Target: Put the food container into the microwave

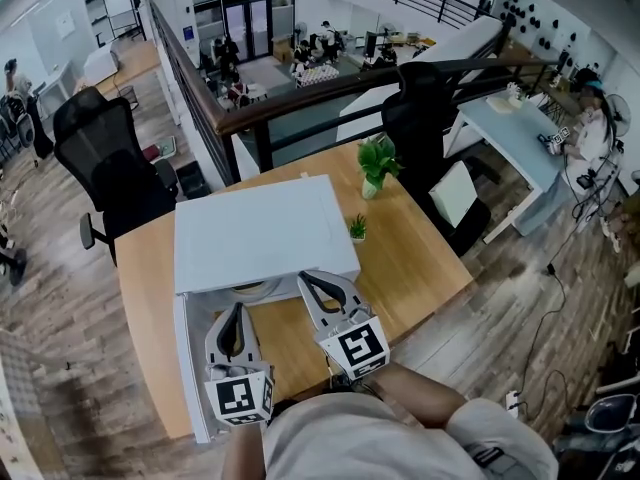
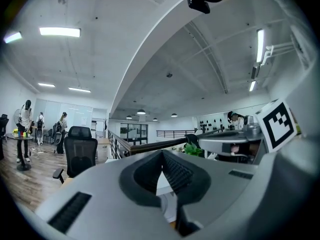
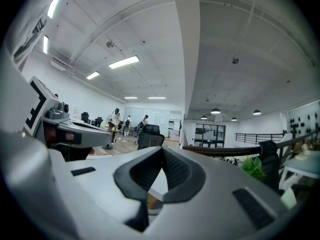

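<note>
A white microwave (image 1: 262, 230) stands on the wooden table (image 1: 410, 258), seen from above in the head view. Its door (image 1: 189, 368) hangs open at the left. Just inside the opening shows a pale round rim, likely the food container (image 1: 256, 288); the microwave's top hides most of it. My left gripper (image 1: 237, 311) is in front of the opening, jaws shut and holding nothing. My right gripper (image 1: 306, 279) is beside it, its tips at the opening's edge, also shut and holding nothing. Each gripper view looks upward over closed tips, the left gripper (image 2: 162, 152) and the right gripper (image 3: 162, 149).
A leafy plant in a white pot (image 1: 377, 164) and a tiny plant (image 1: 357, 228) stand on the table right of the microwave. Black office chairs stand behind the table at the left (image 1: 105, 163) and at the right (image 1: 425, 108). A dark railing (image 1: 300, 98) runs behind.
</note>
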Demonstrator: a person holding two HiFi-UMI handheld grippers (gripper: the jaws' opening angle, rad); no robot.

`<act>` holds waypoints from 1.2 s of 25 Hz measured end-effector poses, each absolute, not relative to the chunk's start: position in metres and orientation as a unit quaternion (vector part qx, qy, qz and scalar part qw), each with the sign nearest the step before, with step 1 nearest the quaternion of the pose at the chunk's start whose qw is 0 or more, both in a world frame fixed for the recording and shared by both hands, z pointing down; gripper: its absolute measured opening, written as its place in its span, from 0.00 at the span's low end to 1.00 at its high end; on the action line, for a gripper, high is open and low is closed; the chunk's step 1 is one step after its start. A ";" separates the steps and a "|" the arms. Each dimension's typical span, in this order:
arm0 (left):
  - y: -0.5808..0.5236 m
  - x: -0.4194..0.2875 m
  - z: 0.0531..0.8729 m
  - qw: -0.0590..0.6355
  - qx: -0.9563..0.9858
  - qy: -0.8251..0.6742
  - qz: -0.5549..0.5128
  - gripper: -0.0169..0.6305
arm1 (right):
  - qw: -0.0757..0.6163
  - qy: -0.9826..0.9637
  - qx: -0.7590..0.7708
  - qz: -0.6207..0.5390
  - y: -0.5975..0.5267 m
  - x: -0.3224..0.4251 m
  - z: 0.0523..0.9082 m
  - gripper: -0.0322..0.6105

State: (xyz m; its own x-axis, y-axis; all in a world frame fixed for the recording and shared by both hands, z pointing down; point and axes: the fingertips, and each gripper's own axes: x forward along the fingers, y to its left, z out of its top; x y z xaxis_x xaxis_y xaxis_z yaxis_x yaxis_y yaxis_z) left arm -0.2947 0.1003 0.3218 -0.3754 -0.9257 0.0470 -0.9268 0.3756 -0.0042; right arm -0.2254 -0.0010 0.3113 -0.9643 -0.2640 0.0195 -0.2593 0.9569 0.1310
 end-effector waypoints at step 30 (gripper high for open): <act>0.095 -0.290 0.321 0.023 0.573 -0.819 0.019 0.05 | 0.031 -0.989 0.130 -0.056 0.001 -0.223 0.315 0.05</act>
